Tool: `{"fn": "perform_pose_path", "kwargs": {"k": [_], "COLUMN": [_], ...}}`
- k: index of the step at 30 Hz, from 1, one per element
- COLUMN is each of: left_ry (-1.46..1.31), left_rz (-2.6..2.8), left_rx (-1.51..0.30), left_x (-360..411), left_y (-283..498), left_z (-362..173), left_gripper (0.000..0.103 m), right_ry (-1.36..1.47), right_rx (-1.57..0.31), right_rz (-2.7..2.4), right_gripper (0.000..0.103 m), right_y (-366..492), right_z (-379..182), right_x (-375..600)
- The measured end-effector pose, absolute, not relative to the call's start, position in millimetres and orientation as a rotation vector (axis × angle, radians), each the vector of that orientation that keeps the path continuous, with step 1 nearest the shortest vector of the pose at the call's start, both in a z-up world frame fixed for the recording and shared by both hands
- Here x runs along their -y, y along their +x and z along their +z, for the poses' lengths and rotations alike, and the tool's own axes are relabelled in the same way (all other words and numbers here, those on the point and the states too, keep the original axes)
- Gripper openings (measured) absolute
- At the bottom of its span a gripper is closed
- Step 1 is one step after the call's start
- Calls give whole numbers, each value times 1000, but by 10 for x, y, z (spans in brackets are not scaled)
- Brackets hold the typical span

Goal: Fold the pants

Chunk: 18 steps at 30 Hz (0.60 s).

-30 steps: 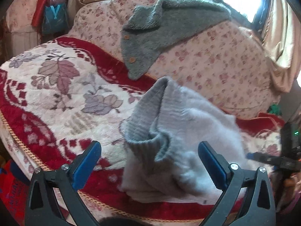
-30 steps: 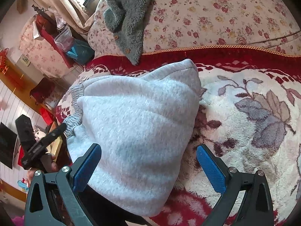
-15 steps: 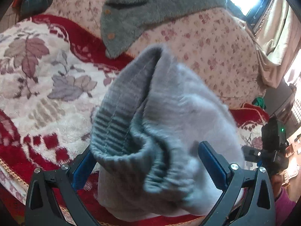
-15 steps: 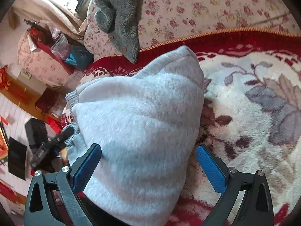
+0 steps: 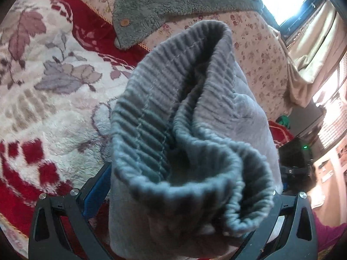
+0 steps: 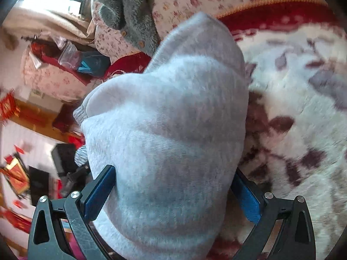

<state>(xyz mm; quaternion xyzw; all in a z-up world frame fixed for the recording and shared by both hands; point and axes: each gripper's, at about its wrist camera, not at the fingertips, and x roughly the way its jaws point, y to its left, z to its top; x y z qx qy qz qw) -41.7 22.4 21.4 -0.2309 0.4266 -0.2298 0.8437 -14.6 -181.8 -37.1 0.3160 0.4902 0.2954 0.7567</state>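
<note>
The grey fleece pants (image 5: 195, 130) lie bunched on the red and white floral blanket (image 5: 43, 91). In the left wrist view the ribbed waistband end fills the space between the jaws of my left gripper (image 5: 186, 197), which stand wide apart around it. In the right wrist view the smooth grey bulk of the pants (image 6: 169, 130) sits between the jaws of my right gripper (image 6: 173, 195), also wide apart around it. Neither gripper pinches the cloth. The right finger of the left gripper is hidden behind the pants.
A dark grey fleece jacket (image 5: 162, 6) hangs over the floral sofa back (image 5: 256, 49). Curtains (image 5: 312, 49) and a window are at the right. Bags and red clutter (image 6: 71, 58) lie at the sofa's far end.
Both grippers have moved forward onto the pants, so the cloth now lies deep between the jaws. The jaws have stayed open.
</note>
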Motion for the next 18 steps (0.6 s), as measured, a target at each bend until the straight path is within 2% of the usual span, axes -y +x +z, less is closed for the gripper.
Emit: {"fn": "perform_pose_path", "kwargs": {"k": [12,18], "left_ry": [-644,-620], "left_rz": [-575,-567], "left_rx": [-904,-906], "left_x": [-298,-267], "left_y": [-358,-358], "left_z": [-14,30], "left_gripper": [103,103], "right_ry": [705,691], "right_rx": [-1029,-1030], "right_rz": [699,685], "right_gripper": [103,103], "right_y": [-78,-45], "right_z": [-487,-492], "right_x": [1635,1585]}}
